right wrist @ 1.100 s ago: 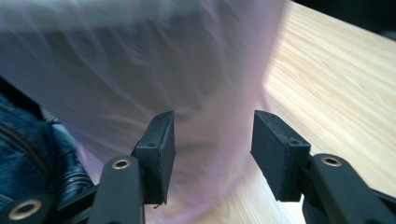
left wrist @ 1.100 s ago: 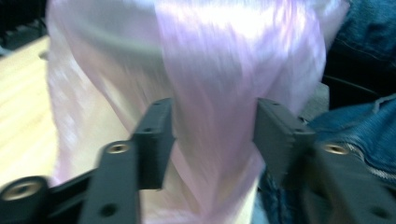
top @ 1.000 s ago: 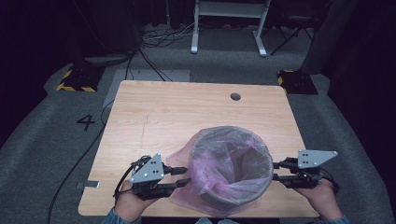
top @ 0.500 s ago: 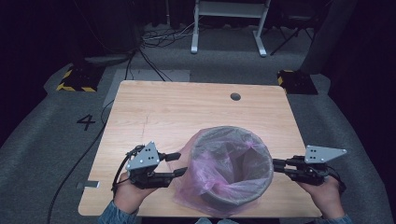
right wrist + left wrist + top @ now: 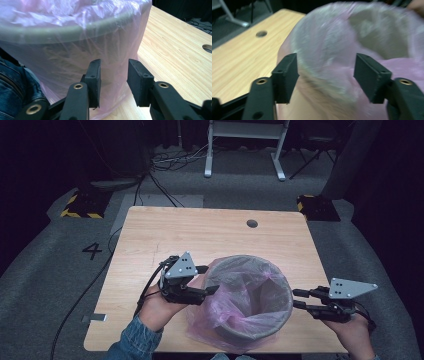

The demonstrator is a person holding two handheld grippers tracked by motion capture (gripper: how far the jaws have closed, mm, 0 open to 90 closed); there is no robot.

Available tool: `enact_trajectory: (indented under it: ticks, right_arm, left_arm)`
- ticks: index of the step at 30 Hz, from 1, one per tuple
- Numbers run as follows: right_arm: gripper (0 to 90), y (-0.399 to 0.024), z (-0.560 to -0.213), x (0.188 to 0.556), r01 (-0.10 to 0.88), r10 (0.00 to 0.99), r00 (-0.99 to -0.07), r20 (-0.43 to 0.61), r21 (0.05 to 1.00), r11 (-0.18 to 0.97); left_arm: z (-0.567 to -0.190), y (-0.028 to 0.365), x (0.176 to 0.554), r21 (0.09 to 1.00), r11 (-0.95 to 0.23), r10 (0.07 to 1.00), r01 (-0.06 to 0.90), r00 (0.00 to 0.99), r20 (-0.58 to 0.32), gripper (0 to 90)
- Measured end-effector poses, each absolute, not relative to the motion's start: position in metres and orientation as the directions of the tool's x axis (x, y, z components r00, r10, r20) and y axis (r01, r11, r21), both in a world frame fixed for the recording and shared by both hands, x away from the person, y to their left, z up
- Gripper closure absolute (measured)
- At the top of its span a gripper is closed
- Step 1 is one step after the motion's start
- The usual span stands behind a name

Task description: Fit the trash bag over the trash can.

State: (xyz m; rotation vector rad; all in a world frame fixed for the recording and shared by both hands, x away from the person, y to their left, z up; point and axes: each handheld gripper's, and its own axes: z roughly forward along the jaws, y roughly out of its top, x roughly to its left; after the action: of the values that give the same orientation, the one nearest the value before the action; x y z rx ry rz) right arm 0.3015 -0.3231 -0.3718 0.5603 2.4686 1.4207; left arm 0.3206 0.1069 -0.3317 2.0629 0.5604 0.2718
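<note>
A grey bin (image 5: 280, 315) lined with a pink plastic bag (image 5: 235, 295) stands near the table's front edge. My left gripper (image 5: 207, 280) is at the bin's left rim. Its jaws have just been opening and now stand wide, with the blurred rim and bag film (image 5: 324, 50) between and beyond the pads (image 5: 287, 75), untouched. My right gripper (image 5: 296, 299) sits just off the bin's right side. Its jaws have also just been opening; a narrow gap (image 5: 113, 70) shows between the pads (image 5: 95, 80), with the bag-covered wall (image 5: 75, 50) right behind them and nothing pinched.
The wooden table (image 5: 200, 235) has a round cable hole (image 5: 252, 223) at the back right. A strip of tape (image 5: 95, 318) lies at its front left edge. Beyond the table are a white desk frame (image 5: 245, 145), floor cables and striped blocks (image 5: 80, 207).
My left gripper rose from the bag's lower left side towards the bin's rim and opened its jaws, letting the film go. The right jaws opened a little; that hand barely moved.
</note>
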Motion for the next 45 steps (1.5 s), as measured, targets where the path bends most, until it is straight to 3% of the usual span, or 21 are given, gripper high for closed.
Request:
enact_trajectory:
  ticks: [3,8,15,21,23,25,27,28,29,32,34,37,41,45]
  right_arm:
    - [59.7,-0.325,-0.372,0.300,0.220,0.455,-0.891,-0.006,0.870,0.442]
    - [59.9,-0.324,-0.366,0.298,0.201,0.436,-0.900,-0.003,0.885,0.420]
    - [60.1,-0.325,-0.361,0.297,0.188,0.426,-0.904,-0.001,0.896,0.402]
    - [44.8,-0.310,-0.384,0.311,0.189,0.340,-0.940,0.021,0.862,0.470]
    - [47.6,-0.306,-0.395,0.317,0.202,0.305,-0.951,0.052,0.852,0.483]
    - [62.6,-0.305,-0.403,0.321,0.209,0.264,-0.961,0.087,0.852,0.481]
    - [74.1,-0.304,-0.407,0.324,0.216,0.246,-0.964,0.105,0.848,0.484]
    - [86.3,-0.304,-0.408,0.325,0.222,0.239,-0.964,0.116,0.847,0.482]
    - [89.7,-0.304,-0.408,0.324,0.225,0.235,-0.964,0.123,0.850,0.477]
    - [90.0,-0.305,-0.410,0.327,0.263,0.288,-0.948,0.136,0.845,0.465]
    - [90.0,-0.307,-0.414,0.330,0.291,0.317,-0.937,0.149,0.834,0.469]
    - [90.0,-0.313,-0.426,0.336,0.345,0.372,-0.913,0.169,0.805,0.482]
    - [90.0,-0.319,-0.435,0.336,0.390,0.415,-0.891,0.186,0.783,0.485]
    - [90.0,-0.316,-0.430,0.332,0.371,0.417,-0.894,0.165,0.794,0.481]
  left_arm:
    - [-0.337,0.110,0.329,0.852,-0.419,0.490,0.315,0.868,-0.080,50.0]
    - [-0.329,0.116,0.333,0.884,-0.389,0.498,0.259,0.866,-0.034,88.8]
    - [-0.329,0.120,0.350,0.892,-0.378,0.534,0.250,0.846,-0.011,89.5]
    - [-0.344,0.125,0.374,0.878,-0.368,0.550,0.305,0.833,-0.059,89.4]
    - [-0.353,0.122,0.380,0.864,-0.378,0.545,0.333,0.834,-0.083,89.4]
    - [-0.361,0.118,0.384,0.864,-0.378,0.525,0.334,0.845,-0.097,89.3]
    - [-0.366,0.117,0.384,0.868,-0.366,0.507,0.334,0.854,-0.115,88.9]
    - [-0.368,0.116,0.384,0.874,-0.358,0.503,0.329,0.856,-0.116,87.7]
    - [-0.369,0.116,0.384,0.877,-0.351,0.502,0.328,0.857,-0.120,87.2]
    - [-0.370,0.120,0.383,0.885,-0.331,0.517,0.328,0.848,-0.122,80.1]
    - [-0.368,0.127,0.379,0.896,-0.301,0.534,0.327,0.836,-0.126,63.3]
    - [-0.361,0.145,0.365,0.911,-0.247,0.530,0.329,0.833,-0.157,46.6]
    - [-0.360,0.170,0.325,0.938,-0.210,0.513,0.276,0.848,-0.134,40.2]
    - [-0.370,0.173,0.293,0.925,-0.282,0.470,0.254,0.877,-0.098,36.5]
